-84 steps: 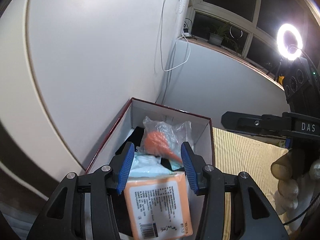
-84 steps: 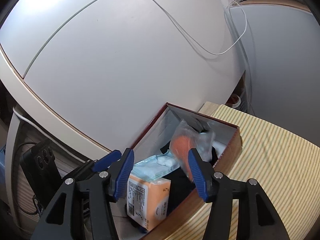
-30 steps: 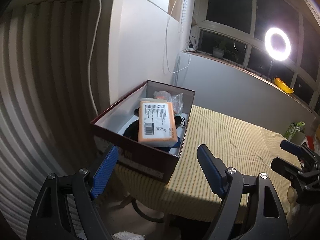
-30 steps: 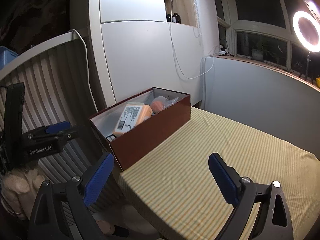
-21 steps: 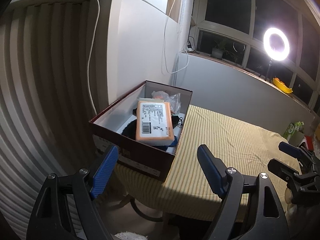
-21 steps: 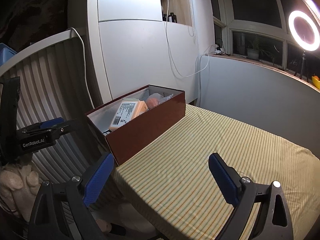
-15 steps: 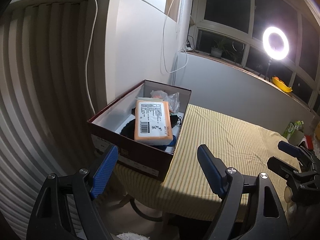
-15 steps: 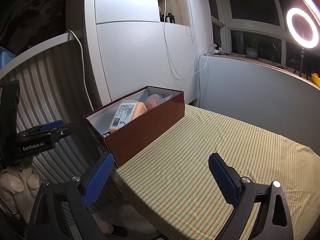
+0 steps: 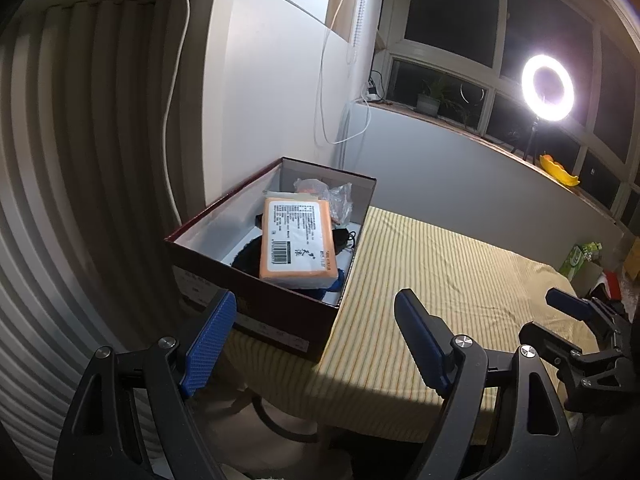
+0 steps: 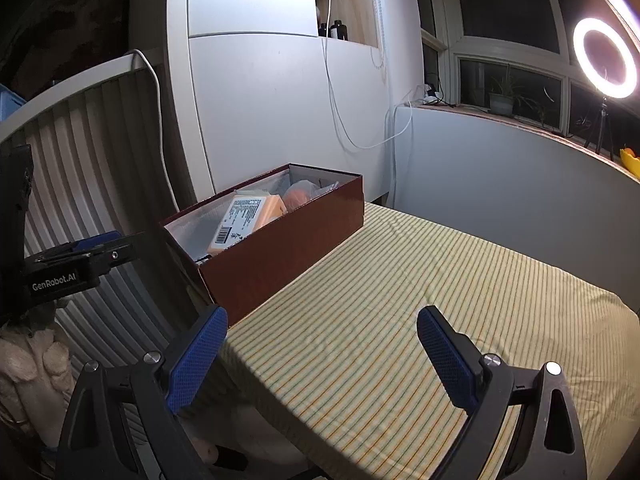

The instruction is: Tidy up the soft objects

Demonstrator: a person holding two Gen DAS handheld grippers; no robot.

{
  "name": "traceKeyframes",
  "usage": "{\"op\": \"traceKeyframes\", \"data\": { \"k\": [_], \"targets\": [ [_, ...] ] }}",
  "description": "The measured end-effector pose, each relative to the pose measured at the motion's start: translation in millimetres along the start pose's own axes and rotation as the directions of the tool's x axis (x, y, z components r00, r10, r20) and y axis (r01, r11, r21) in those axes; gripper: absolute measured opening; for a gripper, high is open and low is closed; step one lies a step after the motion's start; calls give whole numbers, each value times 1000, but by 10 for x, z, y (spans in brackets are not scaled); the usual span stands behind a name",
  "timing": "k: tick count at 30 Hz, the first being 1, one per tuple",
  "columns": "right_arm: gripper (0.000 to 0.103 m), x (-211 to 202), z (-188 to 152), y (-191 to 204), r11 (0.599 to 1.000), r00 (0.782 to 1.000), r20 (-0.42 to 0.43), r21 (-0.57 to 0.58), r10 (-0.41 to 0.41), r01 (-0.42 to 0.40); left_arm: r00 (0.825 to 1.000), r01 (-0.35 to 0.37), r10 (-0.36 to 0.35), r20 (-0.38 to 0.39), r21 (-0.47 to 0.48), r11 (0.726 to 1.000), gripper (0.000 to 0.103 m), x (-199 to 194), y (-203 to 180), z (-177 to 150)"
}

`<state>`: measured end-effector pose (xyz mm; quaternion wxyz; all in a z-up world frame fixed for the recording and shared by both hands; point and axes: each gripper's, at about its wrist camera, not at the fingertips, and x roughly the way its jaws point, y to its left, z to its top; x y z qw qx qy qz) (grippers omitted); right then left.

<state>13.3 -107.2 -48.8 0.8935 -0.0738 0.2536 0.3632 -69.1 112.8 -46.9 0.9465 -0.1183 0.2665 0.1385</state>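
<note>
**Box packed, both claws empty**

Striped yellow cloth covers the table [image 10: 400, 300], lit by a ring light [image 9: 547, 88] at the dark window. At the table's far corner against the white wall stands the dark red box [image 9: 280, 316], holding the soft things: an orange tissue pack [image 9: 295, 240] lying on top, a crinkled clear bag with something orange in it [image 9: 336, 200] toward the far end, and dark fabric [image 9: 248, 256] underneath.

My worry is the box's place. It sits right at the table's corner, its near end at or slightly over the edge, so I judge that a push on that end could tip it off. The tissue pack also rides high on the heap and may slide if the box is jolted.

My left claw [image 9: 316, 344] is spread wide, holding and touching nothing, well short of the box. My right claw [image 10: 320, 356] is equally wide and empty, hovering above bare cloth. No loose items show on the table.
</note>
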Motion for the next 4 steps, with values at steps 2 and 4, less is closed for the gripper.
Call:
{"op": "traceKeyframes", "data": {
  "k": [2,4],
  "targets": [
    [94,10,-4,-7,1000,1000,-3,5,-3,3,1000,1,-1,-3,-5,1000,82,2,-1,-3],
    [94,24,-8,-8,1000,1000,-5,7,-6,6,1000,2,-2,-12,-19,1000,82,18,7,3]
  ]
}}
